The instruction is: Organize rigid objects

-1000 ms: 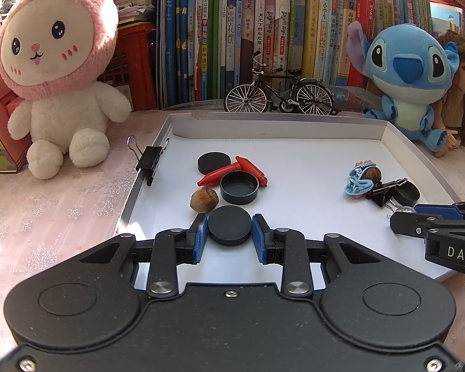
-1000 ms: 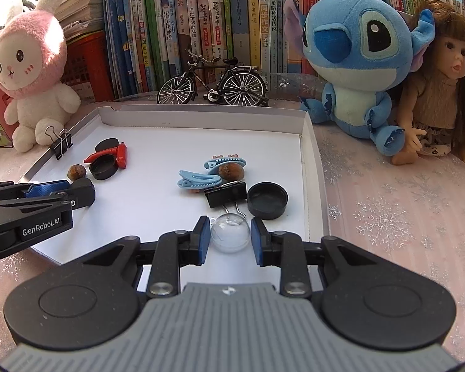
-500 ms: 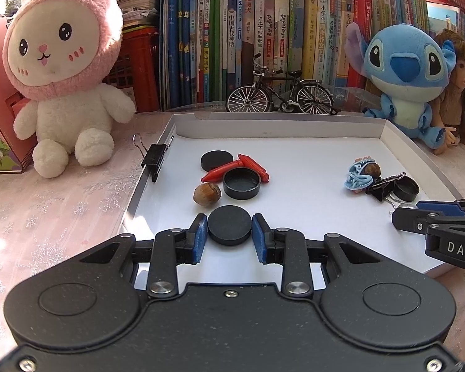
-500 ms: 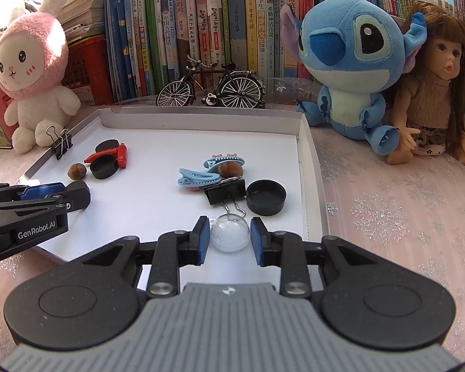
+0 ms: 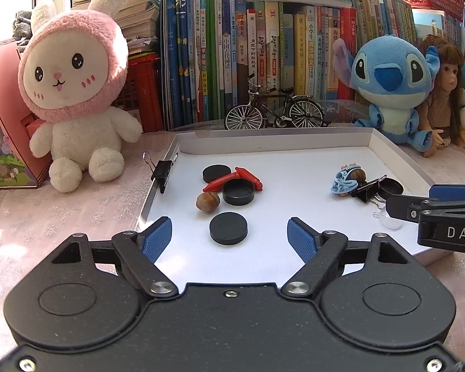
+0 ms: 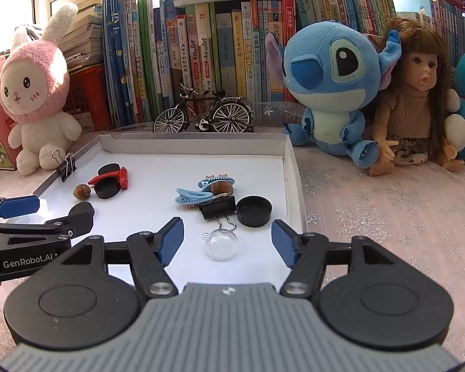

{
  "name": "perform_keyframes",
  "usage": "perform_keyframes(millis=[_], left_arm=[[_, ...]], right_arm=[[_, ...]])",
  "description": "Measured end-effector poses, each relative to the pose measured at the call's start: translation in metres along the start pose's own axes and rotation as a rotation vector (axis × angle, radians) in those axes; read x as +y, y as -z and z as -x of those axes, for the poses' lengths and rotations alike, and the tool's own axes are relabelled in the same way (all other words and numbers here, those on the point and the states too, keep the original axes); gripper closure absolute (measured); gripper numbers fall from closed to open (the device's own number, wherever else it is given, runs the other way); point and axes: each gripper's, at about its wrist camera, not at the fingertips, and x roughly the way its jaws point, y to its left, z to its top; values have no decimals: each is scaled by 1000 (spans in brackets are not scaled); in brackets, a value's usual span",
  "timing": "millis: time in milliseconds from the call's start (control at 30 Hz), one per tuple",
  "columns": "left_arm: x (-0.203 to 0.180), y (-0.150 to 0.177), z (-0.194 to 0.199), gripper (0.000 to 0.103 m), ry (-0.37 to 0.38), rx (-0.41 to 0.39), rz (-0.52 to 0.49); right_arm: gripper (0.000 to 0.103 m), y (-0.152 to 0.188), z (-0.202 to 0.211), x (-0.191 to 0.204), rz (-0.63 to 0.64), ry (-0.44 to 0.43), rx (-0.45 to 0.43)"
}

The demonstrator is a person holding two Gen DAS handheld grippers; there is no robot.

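Both grippers' jaws are opening, pads clear of everything: the left gripper (image 5: 229, 239) frames a black disc (image 5: 228, 228) lying flat in the white tray (image 5: 294, 167), the right gripper (image 6: 227, 245) a clear dome (image 6: 221, 244) near the tray's front edge

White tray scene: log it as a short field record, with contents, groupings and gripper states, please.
surface: white tray
left group: black disc, acorn, open black cap, red pieces
right group: blue hair clip, binder clip, black cap, clear dome
left gripper: jaws opening, pads clear of the disc
right gripper: jaws opening, pads clear of the dome
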Motion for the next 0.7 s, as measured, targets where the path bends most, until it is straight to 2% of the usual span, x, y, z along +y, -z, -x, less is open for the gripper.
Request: perform_keyframes(millis=[167, 533, 700], left_arm=[[1, 1, 18, 19, -8, -15, 22], [2, 24, 57, 16, 55, -15, 68], [3, 38, 65, 16, 54, -1, 80]], right_arm=[[15, 3, 18, -2, -4, 2, -47], [11, 23, 54, -3, -18, -3, -78], [8, 38, 65, 0, 14, -8, -80]])
